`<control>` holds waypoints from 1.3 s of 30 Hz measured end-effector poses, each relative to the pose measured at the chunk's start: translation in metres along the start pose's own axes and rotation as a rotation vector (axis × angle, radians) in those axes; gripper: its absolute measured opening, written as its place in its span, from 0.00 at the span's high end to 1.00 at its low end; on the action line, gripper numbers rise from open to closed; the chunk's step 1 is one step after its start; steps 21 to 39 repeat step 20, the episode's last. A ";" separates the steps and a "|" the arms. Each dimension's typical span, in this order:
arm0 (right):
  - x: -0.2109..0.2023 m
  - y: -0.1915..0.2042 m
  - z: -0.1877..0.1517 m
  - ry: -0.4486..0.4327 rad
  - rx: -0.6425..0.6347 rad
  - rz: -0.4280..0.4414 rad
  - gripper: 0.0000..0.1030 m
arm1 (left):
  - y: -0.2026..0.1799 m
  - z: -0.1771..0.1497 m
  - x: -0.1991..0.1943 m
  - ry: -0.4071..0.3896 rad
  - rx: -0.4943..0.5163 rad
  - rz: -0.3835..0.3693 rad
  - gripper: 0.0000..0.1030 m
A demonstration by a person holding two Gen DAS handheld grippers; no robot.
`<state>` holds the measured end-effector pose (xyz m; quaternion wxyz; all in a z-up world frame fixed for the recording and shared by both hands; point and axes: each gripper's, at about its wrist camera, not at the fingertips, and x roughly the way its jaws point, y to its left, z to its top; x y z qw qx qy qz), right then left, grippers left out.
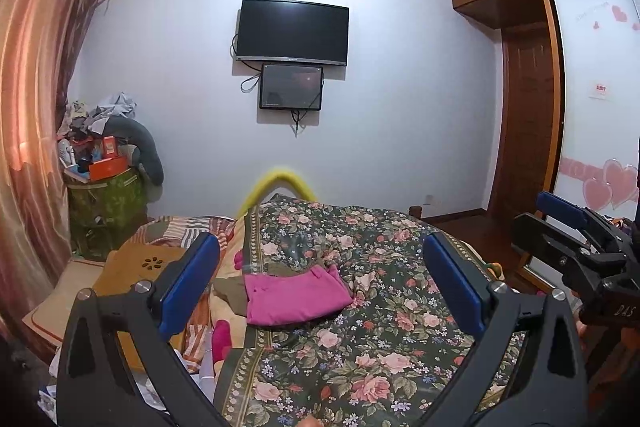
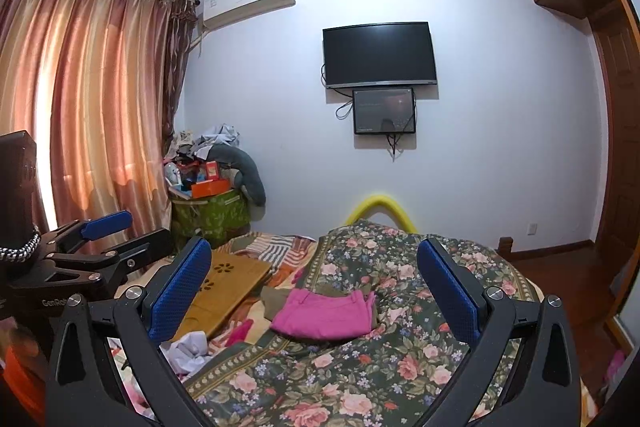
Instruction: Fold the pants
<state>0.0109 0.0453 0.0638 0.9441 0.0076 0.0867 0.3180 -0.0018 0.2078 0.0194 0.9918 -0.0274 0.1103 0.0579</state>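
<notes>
On the floral bedspread (image 1: 400, 339), the pink pants (image 1: 294, 297) lie in a compact rectangle ahead of both grippers, long axis running left to right. The left gripper (image 1: 320, 287) and right gripper (image 2: 314, 291) hang wide and empty, about equally near. Only the right view shows crumpled paper (image 2: 188, 347) beside the bedspread.

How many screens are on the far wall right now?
2: a large TV mounted on the wall, and a smaller screen directly below it, both dark. None looks hidden.
</notes>
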 end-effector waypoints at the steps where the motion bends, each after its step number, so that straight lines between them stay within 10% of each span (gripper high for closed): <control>1: 0.001 0.000 0.000 0.002 0.001 0.004 0.01 | 0.000 0.000 0.000 0.000 0.002 0.000 0.00; 39: 0.000 -0.004 0.000 0.008 0.006 0.007 0.01 | 0.001 -0.003 0.002 0.016 0.010 -0.016 0.00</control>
